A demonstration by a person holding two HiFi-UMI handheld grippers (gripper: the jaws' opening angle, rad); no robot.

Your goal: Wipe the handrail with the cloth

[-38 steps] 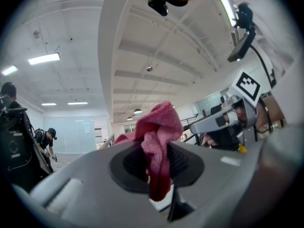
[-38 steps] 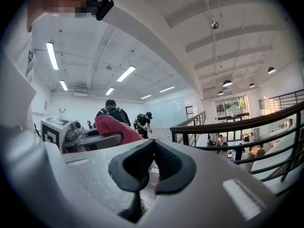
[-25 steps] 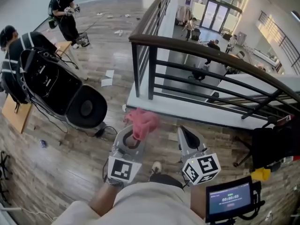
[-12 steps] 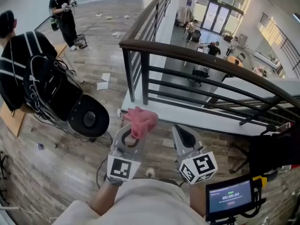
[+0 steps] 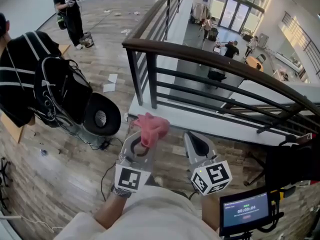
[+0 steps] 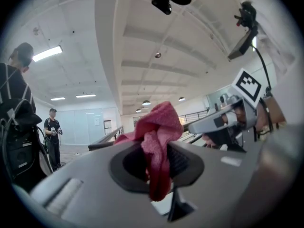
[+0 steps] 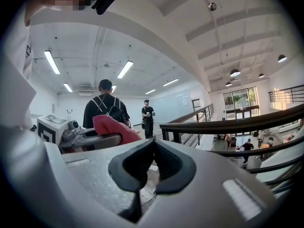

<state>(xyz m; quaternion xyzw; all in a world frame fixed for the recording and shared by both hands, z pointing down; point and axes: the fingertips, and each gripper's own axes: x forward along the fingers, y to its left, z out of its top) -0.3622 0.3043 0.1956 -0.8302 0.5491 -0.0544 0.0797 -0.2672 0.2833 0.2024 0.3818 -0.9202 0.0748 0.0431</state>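
Cloth (image 5: 151,127), fuzzy pink, pinched in left hand-held gripper (image 5: 141,145); right hand-held gripper (image 5: 196,144) clenched, empty; handrail (image 5: 210,55) dark, rounded.

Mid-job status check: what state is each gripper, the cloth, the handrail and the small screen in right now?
left gripper: shut on the cloth.
right gripper: shut, nothing between its jaws.
cloth: pink, bunched, clamped in the left jaws, clear of the handrail.
handrail: ahead of both grippers, touched by neither.
screen: lit.
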